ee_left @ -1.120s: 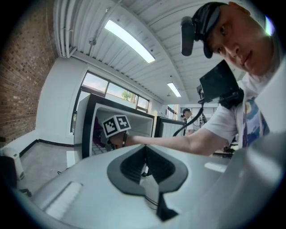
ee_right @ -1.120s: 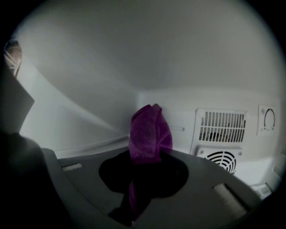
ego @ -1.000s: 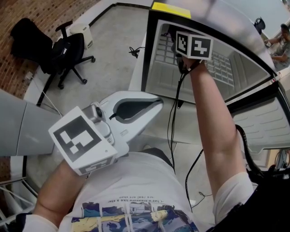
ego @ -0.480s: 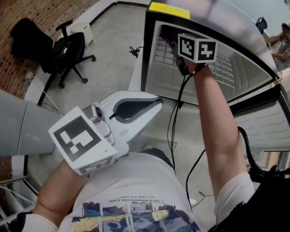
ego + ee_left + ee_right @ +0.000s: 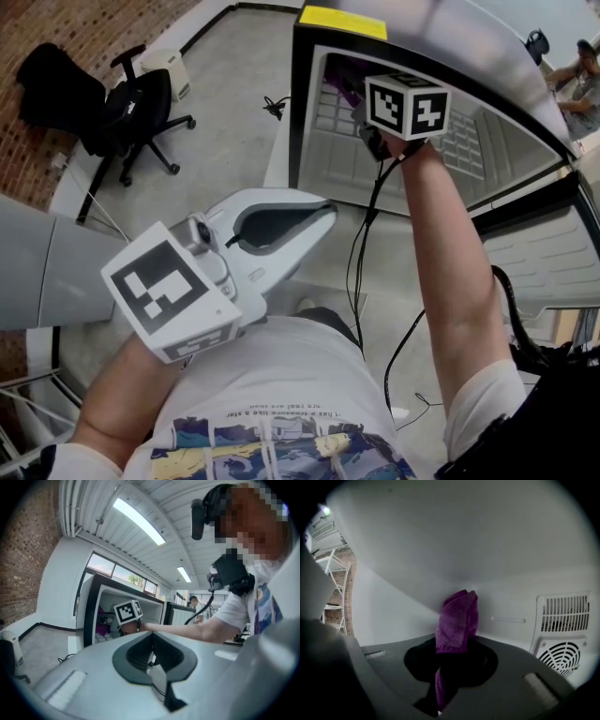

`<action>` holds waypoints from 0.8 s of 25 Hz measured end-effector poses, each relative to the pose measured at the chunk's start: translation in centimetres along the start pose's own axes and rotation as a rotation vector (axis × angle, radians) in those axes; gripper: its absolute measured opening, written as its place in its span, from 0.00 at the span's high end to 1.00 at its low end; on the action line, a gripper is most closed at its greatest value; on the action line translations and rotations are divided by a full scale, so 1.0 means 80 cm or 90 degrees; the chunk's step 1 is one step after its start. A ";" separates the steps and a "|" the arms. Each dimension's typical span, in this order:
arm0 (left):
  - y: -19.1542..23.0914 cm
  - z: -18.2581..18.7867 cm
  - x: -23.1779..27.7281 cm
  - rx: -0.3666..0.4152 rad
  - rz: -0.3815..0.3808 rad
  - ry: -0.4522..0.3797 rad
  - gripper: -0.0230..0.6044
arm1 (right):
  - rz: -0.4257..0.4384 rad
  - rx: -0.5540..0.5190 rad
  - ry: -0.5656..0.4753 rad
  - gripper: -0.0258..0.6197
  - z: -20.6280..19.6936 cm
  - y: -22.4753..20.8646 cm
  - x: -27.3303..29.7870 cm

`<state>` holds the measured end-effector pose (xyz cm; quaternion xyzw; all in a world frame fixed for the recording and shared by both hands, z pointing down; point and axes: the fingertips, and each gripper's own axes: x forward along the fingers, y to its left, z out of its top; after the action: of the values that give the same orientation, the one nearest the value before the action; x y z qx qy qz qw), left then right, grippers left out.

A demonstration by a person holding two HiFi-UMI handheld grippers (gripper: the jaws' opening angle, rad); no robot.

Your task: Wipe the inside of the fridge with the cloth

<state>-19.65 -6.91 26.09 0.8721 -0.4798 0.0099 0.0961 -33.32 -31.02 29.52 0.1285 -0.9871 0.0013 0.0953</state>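
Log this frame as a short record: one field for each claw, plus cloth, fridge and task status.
right claw: shut on the purple cloth, reaching inside the fridge
purple cloth: folded, tip up near the white inner wall; contact cannot be confirmed
left claw: shut, empty, held outside the fridge in front of the person's torso
fridge: open, vent grilles on an inside wall
task status: cloth in position to wipe

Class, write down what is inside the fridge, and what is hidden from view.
The right gripper, shut on the purple cloth, by a white wall with vent grilles. Its cube and the arm cover part of the interior.
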 end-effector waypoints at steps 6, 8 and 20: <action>-0.002 0.000 -0.006 -0.007 -0.012 -0.003 0.95 | 0.018 -0.017 -0.001 0.88 0.003 0.018 -0.017; -0.004 -0.001 -0.008 -0.010 -0.017 -0.002 0.95 | 0.020 -0.026 0.002 0.88 0.002 0.025 -0.022; -0.023 -0.008 -0.027 -0.022 -0.058 -0.002 0.95 | 0.025 -0.020 0.001 0.88 -0.002 0.072 -0.055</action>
<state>-19.24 -4.03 26.19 0.8911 -0.4399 -0.0044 0.1109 -30.57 -24.35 28.97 0.1074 -0.9893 -0.0121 0.0982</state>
